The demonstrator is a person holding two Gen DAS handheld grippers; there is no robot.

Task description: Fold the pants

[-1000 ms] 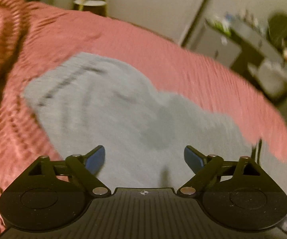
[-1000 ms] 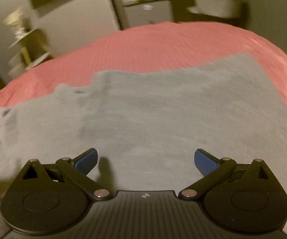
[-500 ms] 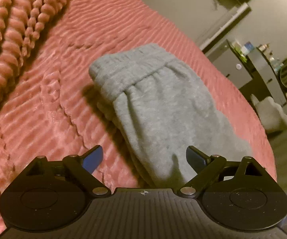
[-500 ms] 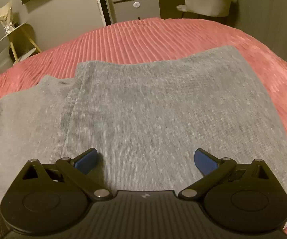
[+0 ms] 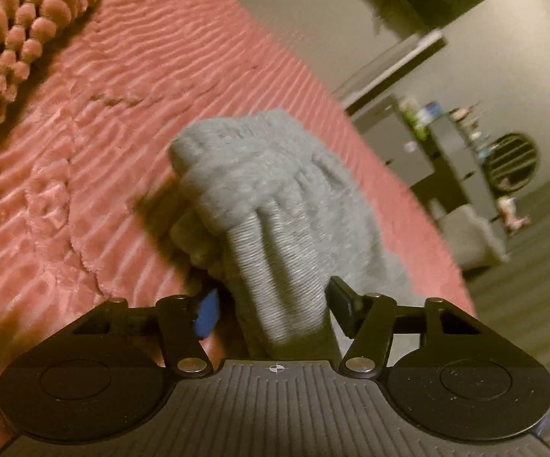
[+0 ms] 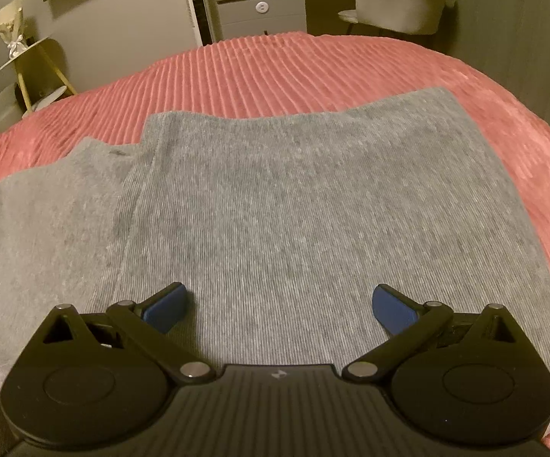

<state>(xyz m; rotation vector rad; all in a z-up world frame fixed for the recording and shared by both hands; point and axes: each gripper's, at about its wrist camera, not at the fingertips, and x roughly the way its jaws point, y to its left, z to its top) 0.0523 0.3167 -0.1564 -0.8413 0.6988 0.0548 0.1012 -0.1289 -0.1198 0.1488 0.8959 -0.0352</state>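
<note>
the grey sweatpants [image 5: 275, 205] lie on the pink ribbed bedspread [image 5: 103, 122], and everything else is placed from them. in the left wrist view the gathered elastic waistband end of the sweatpants rises as a bunched fold, and the left gripper [image 5: 273, 308] has that fold between its fingers: the jaws have just been closing, with the ribbed grey cloth filling the gap. the blue pad on one side and the dark pad on the other sit at the edges of the cloth, but whether they press it yet cannot be told through the blur. beyond the sweatpants, a knobbly pink throw [image 5: 4, 38] runs along the far left of the bedspread, and a dark dresser [image 5: 438, 160] with small bottles stands off the bed to the right; no label on them can be read.

in the right wrist view the sweatpants lie flat and wide [image 6: 294, 209], one layer folded over another. the right gripper [image 6: 280, 304] hovers just above the cloth with its jaws spread wide, nothing between them. past the sweatpants stand a grey nightstand [image 6: 261, 11] and a pale shell-backed chair [image 6: 404, 0]. no writing is legible anywhere.
</note>
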